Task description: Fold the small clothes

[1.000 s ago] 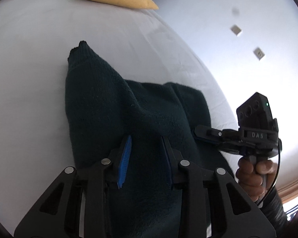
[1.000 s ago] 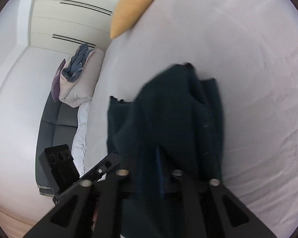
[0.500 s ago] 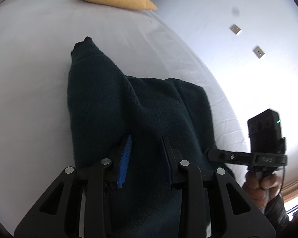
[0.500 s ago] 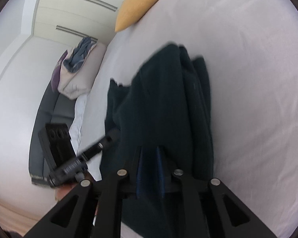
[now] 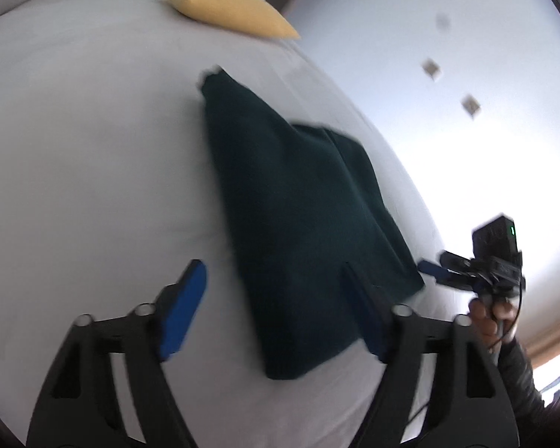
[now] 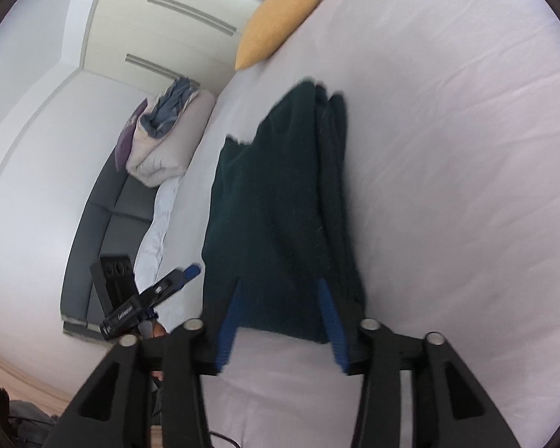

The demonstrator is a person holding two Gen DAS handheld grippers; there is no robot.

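A dark green knitted garment [image 5: 298, 216] lies folded lengthwise on the white bed sheet [image 5: 93, 149], one narrow end pointing toward the pillow. It also shows in the right wrist view [image 6: 280, 209]. My left gripper [image 5: 276, 298] is open and empty, its jaws wide apart over the garment's near edge. My right gripper [image 6: 280, 306] is open and empty at the garment's near end, and it shows from the side in the left wrist view [image 5: 433, 268]. The left gripper shows in the right wrist view [image 6: 184, 274].
A yellow pillow [image 5: 227, 11] lies at the far end of the bed, seen also in the right wrist view [image 6: 280, 18]. A grey sofa [image 6: 108, 231] with bundled bedding [image 6: 164, 138] stands left of the bed. A white wall [image 5: 466, 74] runs along the right.
Both grippers have opened and let go of the garment, which now lies flat on the sheet. Both have drawn back from it a little.
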